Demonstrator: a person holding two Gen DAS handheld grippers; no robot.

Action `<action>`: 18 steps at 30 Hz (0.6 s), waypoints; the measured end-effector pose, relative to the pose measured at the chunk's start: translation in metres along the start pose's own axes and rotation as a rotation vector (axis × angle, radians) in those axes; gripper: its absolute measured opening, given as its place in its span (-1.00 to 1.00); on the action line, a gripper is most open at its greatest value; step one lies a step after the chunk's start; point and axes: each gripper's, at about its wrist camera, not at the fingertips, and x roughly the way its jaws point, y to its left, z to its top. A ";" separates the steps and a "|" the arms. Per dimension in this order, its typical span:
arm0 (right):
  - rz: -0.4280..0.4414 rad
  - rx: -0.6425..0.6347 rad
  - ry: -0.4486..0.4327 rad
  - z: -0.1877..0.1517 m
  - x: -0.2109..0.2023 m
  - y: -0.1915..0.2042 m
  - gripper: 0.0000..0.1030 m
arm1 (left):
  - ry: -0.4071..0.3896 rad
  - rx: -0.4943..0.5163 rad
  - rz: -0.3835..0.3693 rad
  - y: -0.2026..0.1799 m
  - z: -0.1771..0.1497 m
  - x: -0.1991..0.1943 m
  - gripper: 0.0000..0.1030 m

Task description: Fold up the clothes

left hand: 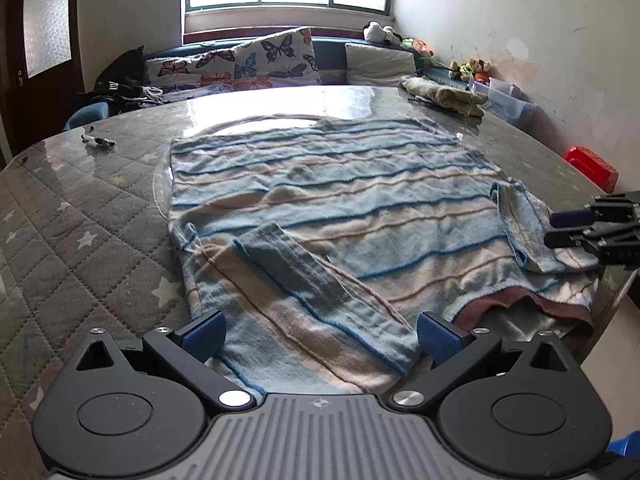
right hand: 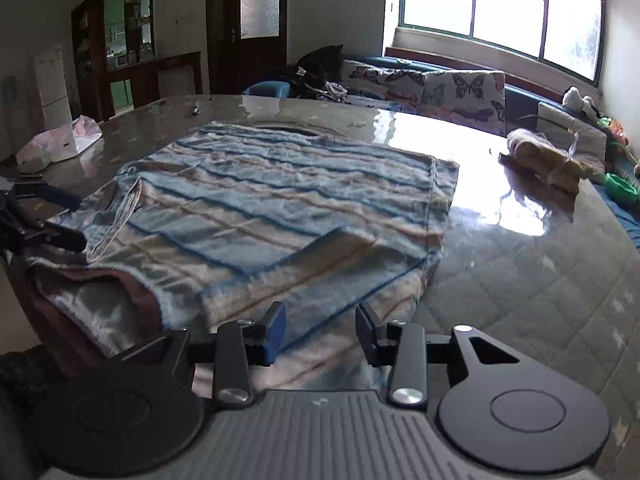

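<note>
The left tongs [left hand: 320, 336] stand wide apart over the near sleeve [left hand: 316, 284] of the striped sweater [left hand: 332, 196], holding nothing. The sweater lies spread flat on the table [left hand: 80, 216], with both sleeves folded in over the body. The right tongs [right hand: 320, 330] are also apart and empty, above the other sleeve [right hand: 320, 264].

Home living room, cushioned sofa [left hand: 256, 64], fridge [right hand: 52, 88]
</note>
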 end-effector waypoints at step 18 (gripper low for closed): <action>0.021 -0.018 -0.013 0.034 0.052 -0.005 -0.25 | -0.034 0.027 0.003 0.013 0.018 0.005 0.72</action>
